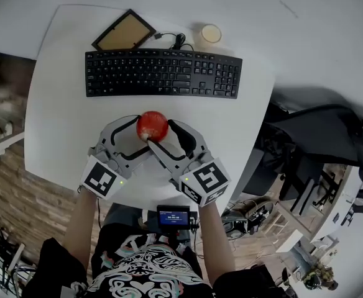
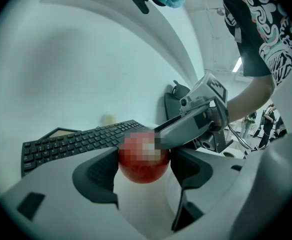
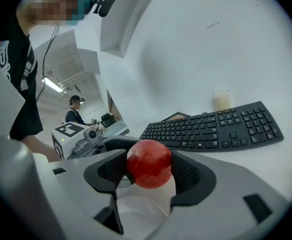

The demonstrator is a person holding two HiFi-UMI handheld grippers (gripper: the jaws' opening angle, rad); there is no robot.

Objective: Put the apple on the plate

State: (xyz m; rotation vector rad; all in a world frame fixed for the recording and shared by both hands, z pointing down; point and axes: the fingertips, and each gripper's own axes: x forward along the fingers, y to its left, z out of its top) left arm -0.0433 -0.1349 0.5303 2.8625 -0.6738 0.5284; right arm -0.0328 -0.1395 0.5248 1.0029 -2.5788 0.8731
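Note:
A red apple point(image 1: 152, 126) hangs just above the white table point(image 1: 57, 117), in front of the keyboard. Both grippers meet on it. My left gripper point(image 1: 142, 133) comes in from the lower left, and its dark pads press the apple point(image 2: 143, 160) on both sides. My right gripper point(image 1: 163, 134) comes in from the lower right, shut on the same apple point(image 3: 149, 163), and one of its fingers point(image 2: 186, 126) crosses behind the fruit. Under the apple lies a white plate point(image 3: 136, 210), also seen in the left gripper view point(image 2: 136, 206). It hardly shows in the head view.
A black keyboard point(image 1: 163, 73) lies across the table behind the apple. Behind it are a dark picture frame point(image 1: 124, 31) and a small cream cup point(image 1: 211, 34). The table's right edge drops off to a dark office chair point(image 1: 318, 135). A person point(image 3: 76, 115) stands far off.

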